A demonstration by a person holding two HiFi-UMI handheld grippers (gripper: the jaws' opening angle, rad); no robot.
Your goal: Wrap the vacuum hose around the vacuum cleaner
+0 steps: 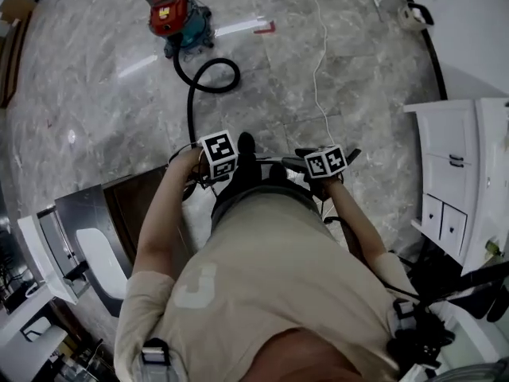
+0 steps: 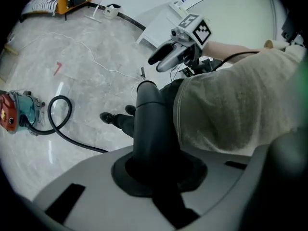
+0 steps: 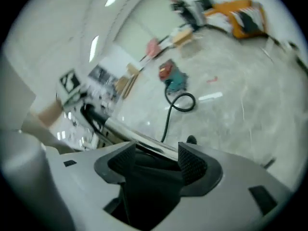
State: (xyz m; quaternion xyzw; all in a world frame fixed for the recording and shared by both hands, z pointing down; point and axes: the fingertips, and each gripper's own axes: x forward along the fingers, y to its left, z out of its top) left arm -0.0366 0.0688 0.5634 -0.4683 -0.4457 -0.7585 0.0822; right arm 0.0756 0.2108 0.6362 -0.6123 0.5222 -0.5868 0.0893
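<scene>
The vacuum hose (image 1: pixel 208 78) is being left in one loop on the marble floor (image 1: pixel 95 94) just beside the vacuum cleaner (image 1: pixel 179 16), a red-topped, teal-bodied machine that is standing well apart from the person, at the far side of the floor. From that loop the hose is being led across the floor toward the person's shoe (image 1: pixel 246 143). Its near part is being lost under the hands in the head view. A dark tube (image 2: pixel 151 129) is being pinched by the left gripper (image 2: pixel 154 172), whose jaws are being kept closed on it, and it is being held tilted up and away from them. The right gripper (image 3: pixel 156 160) is being held with its jaws spread and nothing pressed between its ribbed pads (image 3: pixel 192 162). A shiny tube (image 3: pixel 139 137) is being seen just beyond them. A thin white cable (image 1: pixel 318 62) is being left trailing over the floor.
</scene>
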